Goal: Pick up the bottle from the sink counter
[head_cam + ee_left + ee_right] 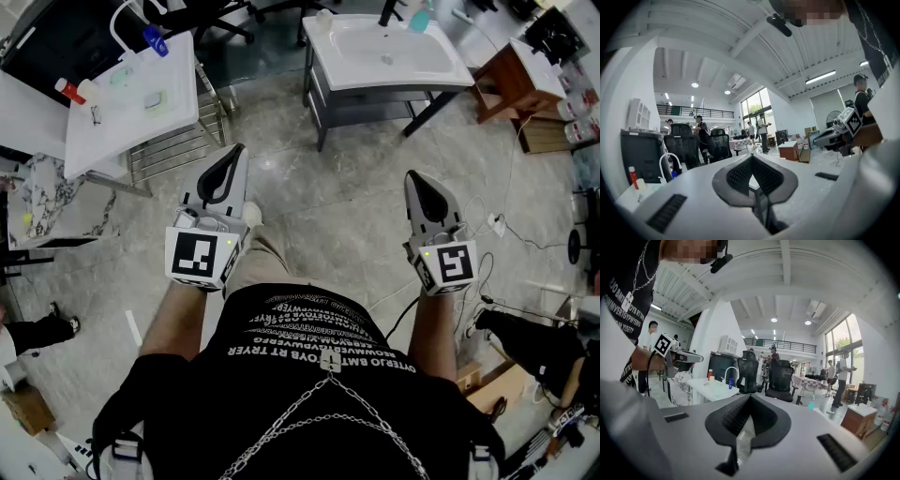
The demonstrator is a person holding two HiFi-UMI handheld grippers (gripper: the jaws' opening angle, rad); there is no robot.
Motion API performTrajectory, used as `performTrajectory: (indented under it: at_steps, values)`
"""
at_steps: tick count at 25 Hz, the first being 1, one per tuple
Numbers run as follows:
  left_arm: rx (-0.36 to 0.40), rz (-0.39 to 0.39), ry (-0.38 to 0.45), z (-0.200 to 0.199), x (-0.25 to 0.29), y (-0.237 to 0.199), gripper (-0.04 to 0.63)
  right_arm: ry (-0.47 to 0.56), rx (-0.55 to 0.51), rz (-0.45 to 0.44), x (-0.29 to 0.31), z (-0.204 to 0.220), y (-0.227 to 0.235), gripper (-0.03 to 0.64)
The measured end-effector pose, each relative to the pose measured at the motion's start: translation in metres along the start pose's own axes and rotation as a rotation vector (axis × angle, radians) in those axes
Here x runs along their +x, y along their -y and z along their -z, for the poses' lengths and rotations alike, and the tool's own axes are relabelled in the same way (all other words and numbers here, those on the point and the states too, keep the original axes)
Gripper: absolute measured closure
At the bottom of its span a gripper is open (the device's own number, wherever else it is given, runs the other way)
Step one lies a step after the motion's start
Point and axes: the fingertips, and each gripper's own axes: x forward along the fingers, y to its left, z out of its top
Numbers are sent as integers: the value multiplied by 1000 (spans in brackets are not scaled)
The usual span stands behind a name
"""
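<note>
I stand on the grey stone floor (347,206) with both tools held out in front of me at about waist level, well short of any furniture. My left gripper (235,151) has its jaws brought together at the tips, and nothing sits between them; through the small gap behind the pads I see only the room beyond. My right gripper (412,176) is likewise closed tip to tip and carries nothing. The white sink counter (450,66) stands ahead of me and slightly to my right, well apart from both grippers. The teal bottle (422,17) is upright on its back edge, just beside the dark faucet (387,11) and to the right of it. A second white counter (122,122) stands off to my left, with a red-capped container (67,90) near its left edge and a blue item (155,40) by its white tap. White cables (487,225) lie loose on the floor near my right gripper.
</note>
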Motion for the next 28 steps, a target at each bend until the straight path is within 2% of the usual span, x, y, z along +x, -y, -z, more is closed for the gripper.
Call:
performTrajectory:
  at_steps: [3,7,10,12,13,17,24,28]
  values:
    - [-10,2,-25,-4,-34,1,589,-26,21,-5,-22,-6,-27,621]
    - [16,7,-23,-12,-59,-7,590,27,26,-53,-33,-26,-68,620]
    - [118,17,-8,-20,-66,-19,589,85,57,-67,-32,-44,-99,620]
    - [200,23,-9,-21,-71,-31,591,86,71,-63,-25,-48,-121,620]
    - [219,31,-4,-21,-74,-39,591,71,69,-58,-20,-47,-132,620]
    - [176,49,-12,-8,-91,-82,591,14,77,14,11,-48,-155,613]
    - [145,104,-27,20,-119,-141,591,-18,71,159,30,-62,-184,516]
    - [122,133,-7,23,-129,-151,591,-38,63,172,29,-69,-203,503]
